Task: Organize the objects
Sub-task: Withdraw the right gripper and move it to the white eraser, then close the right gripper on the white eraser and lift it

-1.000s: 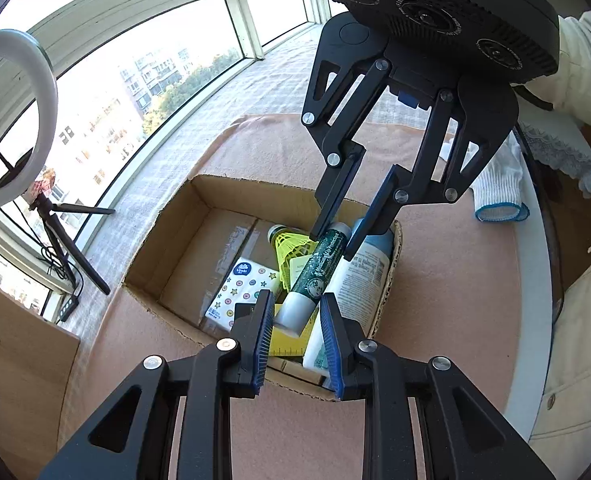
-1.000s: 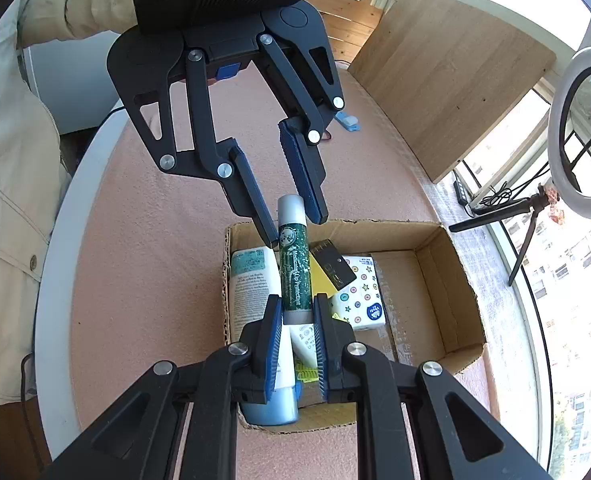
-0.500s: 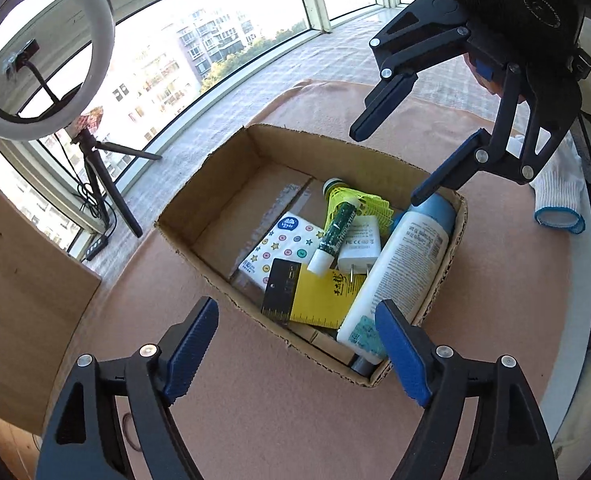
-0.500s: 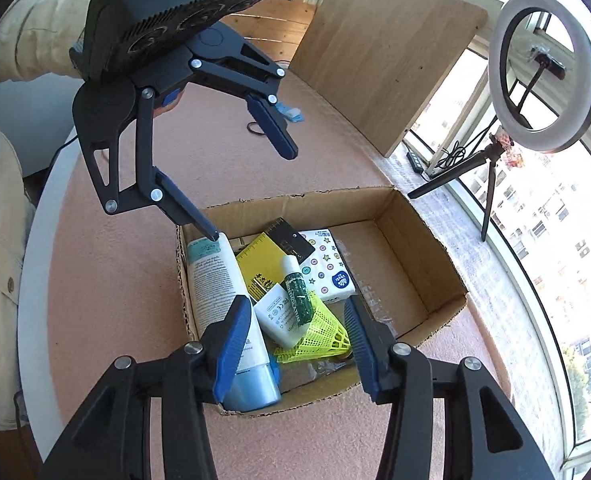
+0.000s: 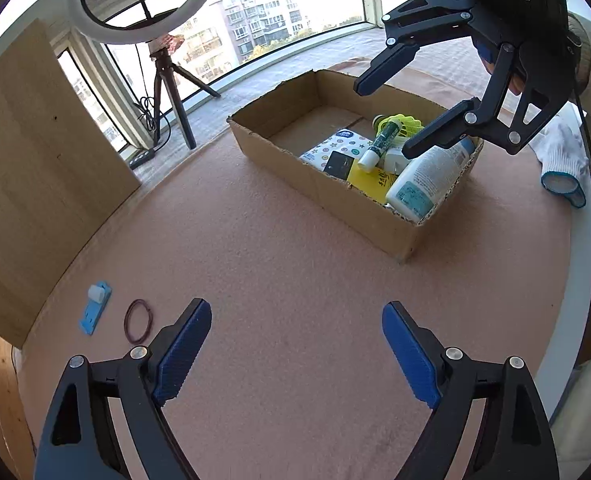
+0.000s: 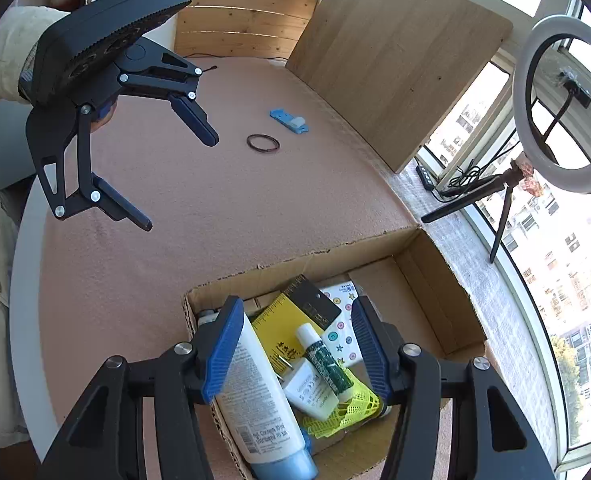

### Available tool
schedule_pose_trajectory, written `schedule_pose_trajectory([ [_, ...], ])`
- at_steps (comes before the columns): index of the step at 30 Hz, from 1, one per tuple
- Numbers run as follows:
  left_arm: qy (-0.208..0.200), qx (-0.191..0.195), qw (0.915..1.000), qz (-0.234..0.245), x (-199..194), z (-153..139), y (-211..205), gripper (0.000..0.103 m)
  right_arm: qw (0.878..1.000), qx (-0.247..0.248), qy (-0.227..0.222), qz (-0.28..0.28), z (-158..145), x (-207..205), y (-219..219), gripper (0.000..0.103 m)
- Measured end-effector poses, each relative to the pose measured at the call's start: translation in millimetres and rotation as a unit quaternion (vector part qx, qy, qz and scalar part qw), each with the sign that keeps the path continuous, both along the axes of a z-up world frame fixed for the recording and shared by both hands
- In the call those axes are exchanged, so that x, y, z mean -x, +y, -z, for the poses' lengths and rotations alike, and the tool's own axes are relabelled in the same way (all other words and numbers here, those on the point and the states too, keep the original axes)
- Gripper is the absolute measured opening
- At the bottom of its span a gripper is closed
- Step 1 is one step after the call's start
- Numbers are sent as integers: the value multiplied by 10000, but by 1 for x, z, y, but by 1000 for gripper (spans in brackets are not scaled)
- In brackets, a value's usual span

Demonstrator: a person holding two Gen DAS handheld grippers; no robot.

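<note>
Cardboard box (image 6: 435,280), lotion tube (image 6: 255,392) end cut off, shuttlecock (image 6: 347,404) half-hidden

Curved sunlit windows (image 5: 279,12), ring light (image 6: 561,104) on tripod, wooden panel (image 6: 395,60), pink-covered table (image 5: 275,280).

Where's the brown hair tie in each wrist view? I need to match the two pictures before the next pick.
Left wrist view: brown hair tie lies low on the left, on the pink mat, just left of the left gripper.
Right wrist view: hair tie sits upper centre, on the mat beyond the cardboard box.
Shared landmark: the blue clip lies right beside it in both.
</note>
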State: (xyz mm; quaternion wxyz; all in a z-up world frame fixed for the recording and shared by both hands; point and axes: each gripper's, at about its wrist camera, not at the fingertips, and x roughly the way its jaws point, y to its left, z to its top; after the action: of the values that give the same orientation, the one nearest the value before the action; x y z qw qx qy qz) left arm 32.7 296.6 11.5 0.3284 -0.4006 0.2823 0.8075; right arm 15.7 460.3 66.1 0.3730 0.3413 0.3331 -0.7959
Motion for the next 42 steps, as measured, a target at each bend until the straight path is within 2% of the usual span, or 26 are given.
schedule_pose_trajectory([
  [13, 123, -336, 9948, -957, -21, -2, -128, 93, 9986, -267, 23, -456, 2, 11, -125, 57],
  [19, 90, -457, 9845, -1691, -21, -14, -184, 93, 9978, -404, 104, -510, 5, 16, -185, 63],
  [22, -86, -617, 9730, -2224, -17, -30, -217, 94, 9995, -313, -15, 41, 6, 35, -210, 68],
  [25, -113, -760, 9557, -2842, -12, -46, -253, 96, 9980, -78, -105, 623, 11, 59, -231, 75],
  [29, -140, -994, 9308, -3515, -8, -62, -298, 98, 9906, 23, -243, 1343, 29, 99, -260, 75],
  [31, -93, -1026, 9234, -3697, -9, -67, -316, 98, 9867, 154, -246, 1598, 36, 120, -271, 75],
  [36, -1, -1020, 9178, -3836, -7, -70, -341, 98, 9761, 270, -213, 2145, 59, 168, -294, 75],
  [40, -40, -1019, 9163, -3872, -7, -64, -344, 98, 9690, 309, -289, 2435, 74, 196, -296, 74],
  [42, -75, -1018, 9150, -3903, -5, -61, -346, 98, 9659, 362, -411, 2529, 82, 207, -294, 68],
])
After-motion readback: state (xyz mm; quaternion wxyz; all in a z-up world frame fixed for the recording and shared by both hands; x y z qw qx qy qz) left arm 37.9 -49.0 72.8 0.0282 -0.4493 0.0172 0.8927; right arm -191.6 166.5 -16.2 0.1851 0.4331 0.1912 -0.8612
